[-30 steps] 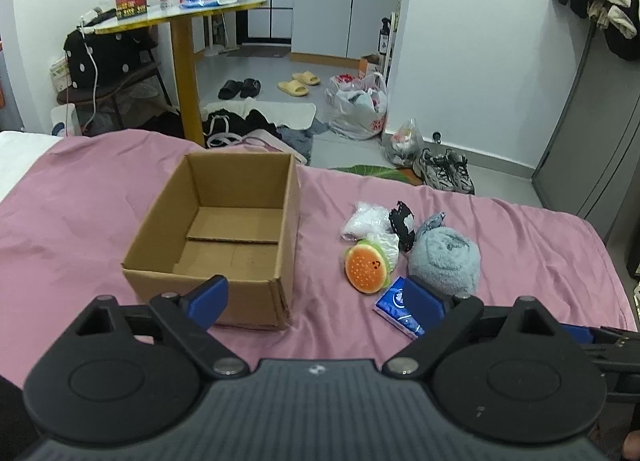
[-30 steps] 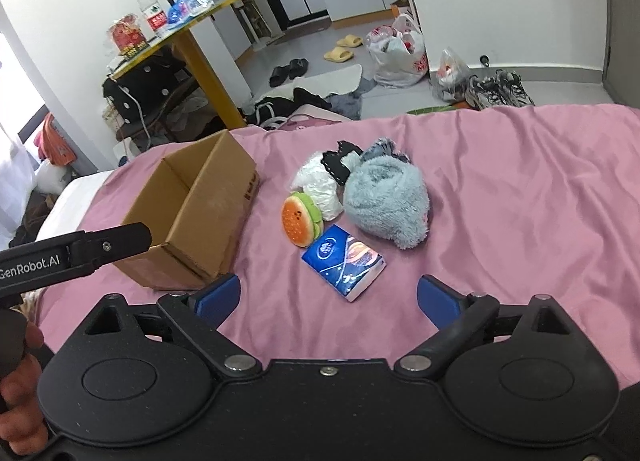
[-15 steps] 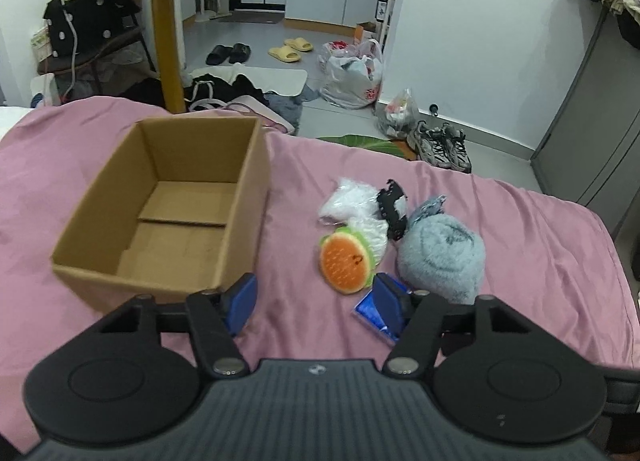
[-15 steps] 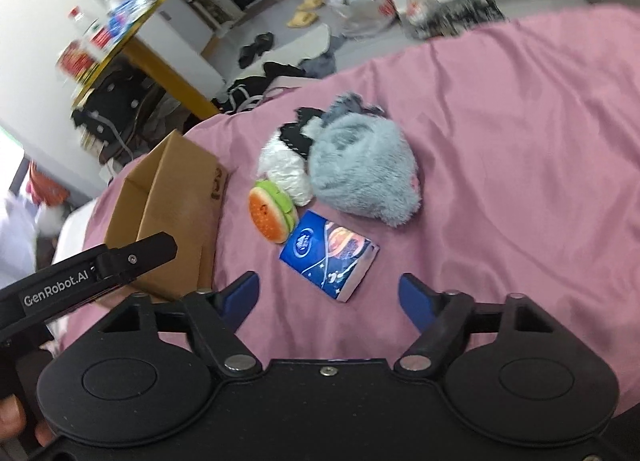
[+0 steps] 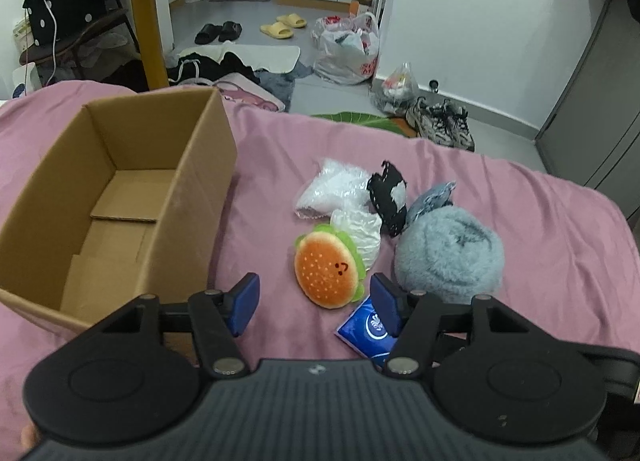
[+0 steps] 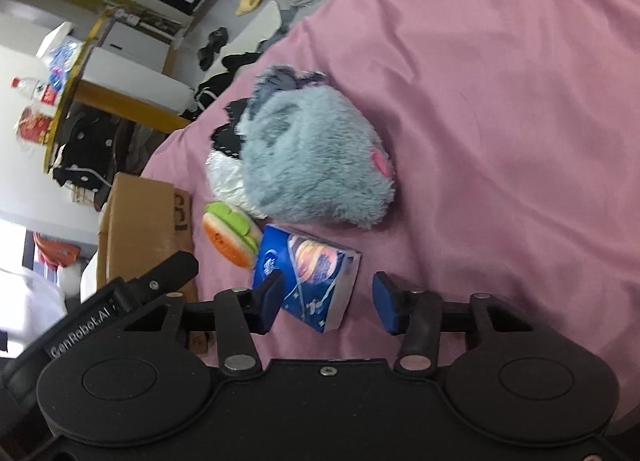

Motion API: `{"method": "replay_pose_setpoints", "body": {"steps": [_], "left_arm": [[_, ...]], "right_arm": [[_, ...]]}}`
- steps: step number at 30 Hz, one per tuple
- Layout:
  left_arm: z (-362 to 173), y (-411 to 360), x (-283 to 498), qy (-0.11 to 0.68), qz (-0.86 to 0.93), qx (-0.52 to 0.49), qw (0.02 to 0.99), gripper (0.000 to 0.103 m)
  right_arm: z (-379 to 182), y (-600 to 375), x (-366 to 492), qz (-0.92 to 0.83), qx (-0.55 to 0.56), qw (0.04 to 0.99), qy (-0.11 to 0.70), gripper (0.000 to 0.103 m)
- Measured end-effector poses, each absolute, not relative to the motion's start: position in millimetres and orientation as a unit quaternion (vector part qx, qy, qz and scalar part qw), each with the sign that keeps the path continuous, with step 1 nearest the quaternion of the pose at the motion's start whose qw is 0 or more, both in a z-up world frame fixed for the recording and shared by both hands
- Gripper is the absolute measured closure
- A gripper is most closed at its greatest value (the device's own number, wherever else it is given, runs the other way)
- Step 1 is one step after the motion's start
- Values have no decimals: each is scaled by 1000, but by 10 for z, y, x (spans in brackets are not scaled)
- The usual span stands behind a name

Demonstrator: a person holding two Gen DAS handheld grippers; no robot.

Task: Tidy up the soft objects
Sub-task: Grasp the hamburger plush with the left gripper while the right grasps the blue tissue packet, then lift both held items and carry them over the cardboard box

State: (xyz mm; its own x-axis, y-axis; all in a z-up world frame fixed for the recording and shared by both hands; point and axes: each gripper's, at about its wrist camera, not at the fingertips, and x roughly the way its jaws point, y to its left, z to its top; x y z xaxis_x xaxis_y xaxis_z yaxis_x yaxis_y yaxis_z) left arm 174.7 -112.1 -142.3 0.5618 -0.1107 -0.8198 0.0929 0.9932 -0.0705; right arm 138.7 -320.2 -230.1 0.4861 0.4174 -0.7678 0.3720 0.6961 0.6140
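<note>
In the left wrist view, the tissue pack (image 5: 370, 331) is half hidden behind the right-hand pad of the left gripper (image 5: 314, 307), so only its near blue corner with a white emblem shows. The black-and-white cloth (image 5: 388, 195) and the grey-blue scrap (image 5: 434, 197) are partly tucked behind the fluffy blue-grey bundle (image 5: 450, 255), and what they are is hard to make out. The right wrist view is rolled and slightly blurred; there the cardboard box (image 6: 146, 229) shows only an outer wall, cut off by the left gripper's arm crossing at 9 o'clock.

The left gripper's jaws stand about half open with nothing gripped. The burger plush (image 5: 328, 269) lies just beyond the gap, toward 12 o'clock, and no pad touches it.

The right gripper (image 6: 326, 301) is closing, with the tissue pack (image 6: 310, 281) between its jaws. The left pad overlaps the pack's edge and may touch it; the right pad stands clear, with pink sheet showing in the gap.

All the soft things lie on the pink bed sheet (image 5: 540, 221). The open box (image 5: 120, 189) sits at 9 o'clock of the burger plush, nothing visible inside it. The white plastic-wrapped bundle (image 5: 334, 191) and a crinkled clear bag (image 5: 360, 231) lie at 12 o'clock of the plush, with the fluffy bundle at its 3 o'clock.
</note>
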Motion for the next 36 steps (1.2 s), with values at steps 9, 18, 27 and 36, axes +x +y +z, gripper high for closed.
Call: {"method": "replay_pose_setpoints", "body": {"steps": [9,18,27,36], "left_arm": [[-1666,-1140,2037,494,-48,-25,868,43],[-1811,-1156,2245,500,-48,-42,863,42],[-1930,-1131,2256,506,-42,-65,859,62],[-1740,-1110,2003,480,-42,-61,874,75]], "right_arm": [[-2470,-3223,1498,30,406,751,520,56],[-2545,-3266,1568,65,414,746,518,60],[-2522,-3357,1496,75,414,747,514,72],[-2303,-3333,1369,65,391,774,493,81]]}}
